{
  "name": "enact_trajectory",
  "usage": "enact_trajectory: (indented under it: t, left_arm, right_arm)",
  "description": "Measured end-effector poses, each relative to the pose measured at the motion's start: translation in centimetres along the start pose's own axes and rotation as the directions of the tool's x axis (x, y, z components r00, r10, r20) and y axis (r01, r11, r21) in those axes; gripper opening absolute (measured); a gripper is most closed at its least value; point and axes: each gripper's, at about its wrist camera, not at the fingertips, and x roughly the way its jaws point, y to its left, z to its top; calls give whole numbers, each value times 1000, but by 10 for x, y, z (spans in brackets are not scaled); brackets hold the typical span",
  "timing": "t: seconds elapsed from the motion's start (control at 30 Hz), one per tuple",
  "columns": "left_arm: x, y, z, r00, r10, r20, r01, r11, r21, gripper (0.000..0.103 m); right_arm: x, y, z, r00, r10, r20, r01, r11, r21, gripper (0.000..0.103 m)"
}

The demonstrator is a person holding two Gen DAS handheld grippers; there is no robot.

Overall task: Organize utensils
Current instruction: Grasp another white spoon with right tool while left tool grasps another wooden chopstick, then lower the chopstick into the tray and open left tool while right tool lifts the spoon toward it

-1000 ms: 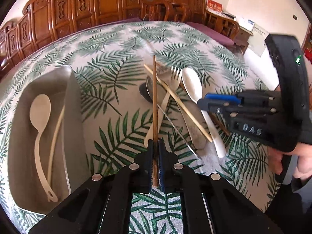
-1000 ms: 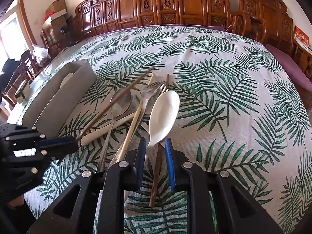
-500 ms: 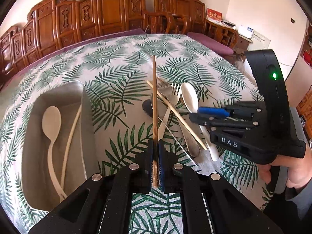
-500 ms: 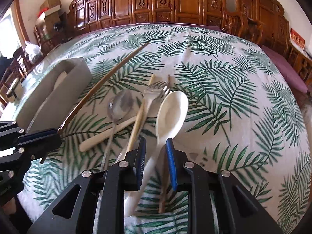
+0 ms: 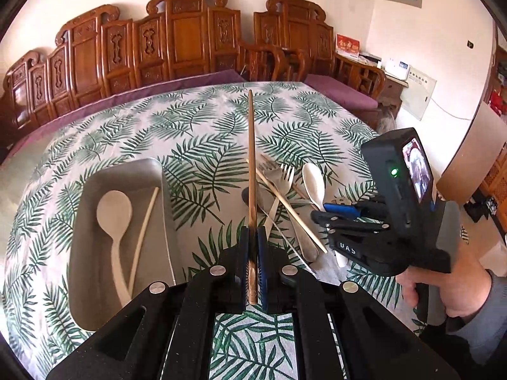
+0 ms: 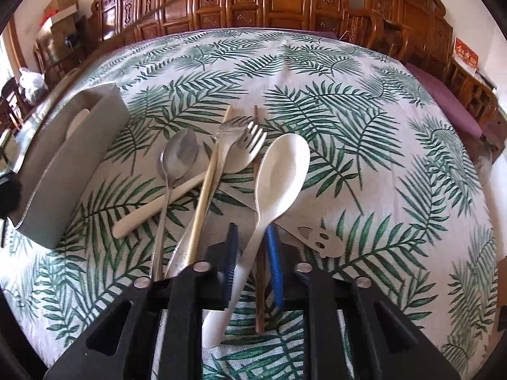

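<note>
Two utensils already in grey rectangular tray [image 5: 120,174]; dark wooden chopstick [image 5: 251,158] clamped in left claw [image 5: 252,243]; right claw [image 6: 252,253] open around white plastic spoon [image 6: 279,174]; pile left on counter [image 6: 364,101].

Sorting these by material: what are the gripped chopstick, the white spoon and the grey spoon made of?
Dark chopstick: brown, matte, apparently wood. White spoon: smooth, glossy, opaque, likely plastic or melamine. Grey spoon: reflective, silvery, probably stainless steel.
</note>
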Motion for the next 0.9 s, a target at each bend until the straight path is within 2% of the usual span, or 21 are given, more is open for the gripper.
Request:
enact_trajectory:
  t: [0.03, 0.17, 0.37, 0.57, 0.9]
  left_arm:
    - [-2, 1, 0, 1000, 2, 5, -2, 1000, 0, 4]
    - [-11, 6, 0, 1000, 2, 16, -2, 1000, -4, 4]
    - [-23, 19, -4, 1000, -3, 17, 3, 1000, -9, 4]
    - [-33, 41, -14, 1000, 7, 0, -7, 999, -53, 4]
    - [-42, 88, -25, 998, 69, -13, -70, 985, -156, 4]
  right_arm:
    - [-2, -2, 0, 1000, -6, 3, 6, 1000, 3, 9]
    - [-14, -7, 0, 1000, -10, 17, 10, 1000, 2, 8]
    - [-49, -6, 3, 996, 29, 79, -32, 999, 30, 9]
    - [-78, 24, 12, 989, 86, 123, -84, 996, -20, 9]
    - [-98, 83, 27, 975, 172, 143, -157, 981, -113, 9]
